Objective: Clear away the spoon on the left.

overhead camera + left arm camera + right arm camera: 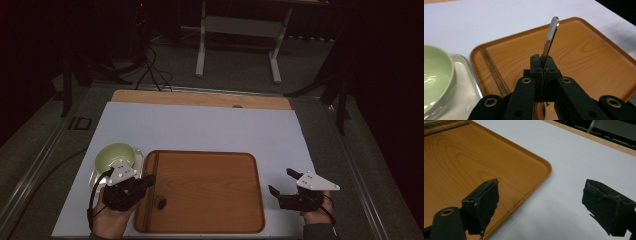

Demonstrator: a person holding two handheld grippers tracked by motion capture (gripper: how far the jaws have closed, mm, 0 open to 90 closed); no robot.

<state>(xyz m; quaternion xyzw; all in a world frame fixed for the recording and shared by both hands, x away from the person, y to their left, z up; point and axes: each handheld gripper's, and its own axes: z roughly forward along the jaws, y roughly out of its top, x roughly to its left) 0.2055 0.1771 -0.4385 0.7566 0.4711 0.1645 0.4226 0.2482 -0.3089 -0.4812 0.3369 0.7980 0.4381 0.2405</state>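
My left gripper (542,60) is shut on the handle of a shiny metal utensil (550,35), which sticks out past the jaws over the wooden tray (586,57). From the high view, this gripper (149,180) hangs at the left edge of the tray (210,195). A pair of dark chopsticks (496,75) lies along the tray's left side. My right gripper (281,181) is open and holds nothing, just right of the tray; its jaws (541,205) stand wide over the white mat by the tray's corner (461,157).
A pale green bowl (116,156) sits on a small light tray (95,177) left of the wooden tray; they appear again at bowl (436,75) and small tray (466,82). A small dark shape (162,203) lies on the wooden tray. The white mat (200,125) covers the table.
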